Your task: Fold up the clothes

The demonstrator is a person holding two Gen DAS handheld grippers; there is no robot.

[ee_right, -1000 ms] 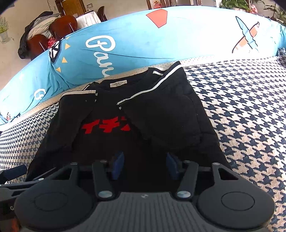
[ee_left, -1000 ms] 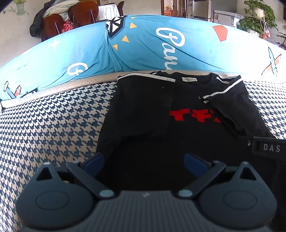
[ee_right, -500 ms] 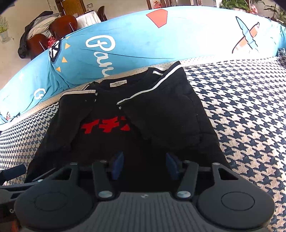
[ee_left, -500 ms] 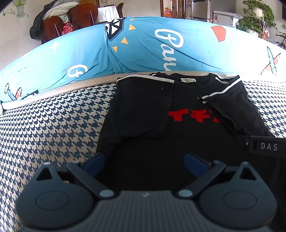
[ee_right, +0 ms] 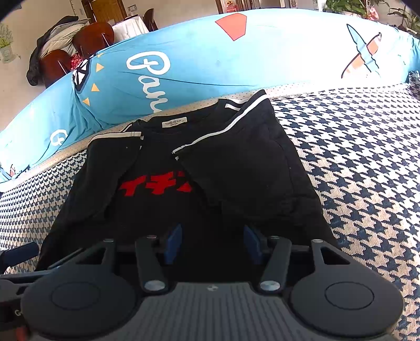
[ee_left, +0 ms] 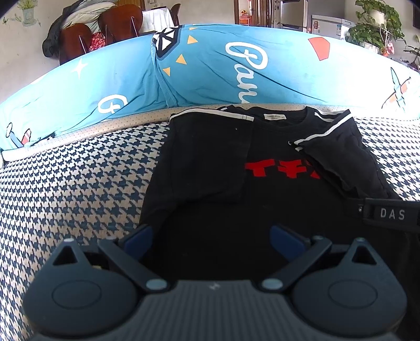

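A black short-sleeved T-shirt with red printed characters and white-striped sleeves [ee_left: 265,209] lies flat, collar away from the cameras, on a navy-and-cream houndstooth sofa seat [ee_left: 78,188]. Both sleeves are already turned in over the chest, so the step in hand is judged to be the bottom-to-collar fold.

The left gripper [ee_left: 211,241] hovers over the near hem with its fingers [ee_left: 137,237] wide apart, holding nothing. The right gripper [ee_right: 213,242] hovers over the same hem with its fingers [ee_right: 173,242] about half open; no cloth is seen between them.

To do the step well, each gripper should pinch the hem near 1 corner, through both layers, and both should lift together and level so the tucked sleeves are not dragged loose; the hem should land square on the collar label [ee_right: 175,122].

Behind the shirt runs a long turquoise printed bolster cushion [ee_left: 236,65], just beyond the collar; it limits forward travel. Brown chairs [ee_left: 120,23] and potted plants [ee_left: 375,23] stand well apart.
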